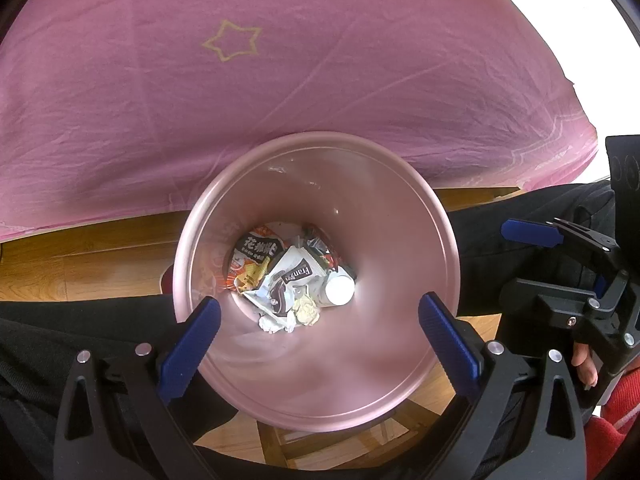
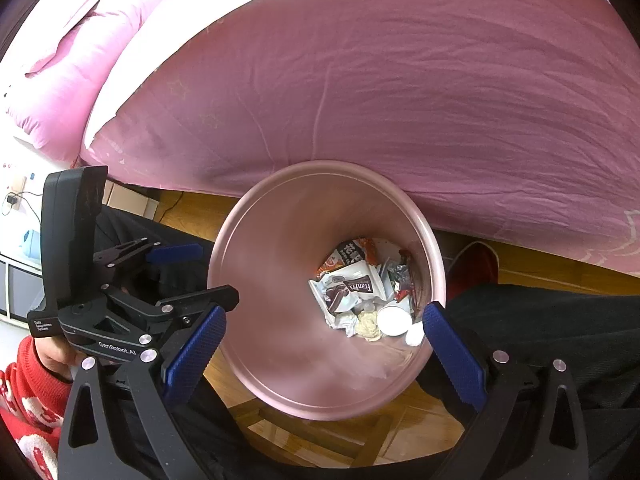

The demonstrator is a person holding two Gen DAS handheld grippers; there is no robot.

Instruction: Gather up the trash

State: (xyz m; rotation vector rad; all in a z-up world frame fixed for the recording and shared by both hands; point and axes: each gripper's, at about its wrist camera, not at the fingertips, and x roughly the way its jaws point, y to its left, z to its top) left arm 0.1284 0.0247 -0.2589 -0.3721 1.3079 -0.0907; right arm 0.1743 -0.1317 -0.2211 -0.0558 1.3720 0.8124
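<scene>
Both the left gripper [image 1: 320, 332] and right gripper [image 2: 324, 344] hover with jaws spread wide and empty above the pink wastebasket [image 1: 400, 360], where wrappers [image 1: 288, 280] already lie at its bottom; bumping the wastebasket's rim could tip it.

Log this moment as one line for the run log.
left claw: open, empty, above bin | right claw: open, empty, above bin | bin: wrappers, bottle, paper wads at bottom | bed: behind bin

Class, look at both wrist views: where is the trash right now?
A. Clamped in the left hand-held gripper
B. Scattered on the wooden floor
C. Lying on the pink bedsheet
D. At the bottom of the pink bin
D: the wrappers lie at the bottom of the pink bin.
</scene>
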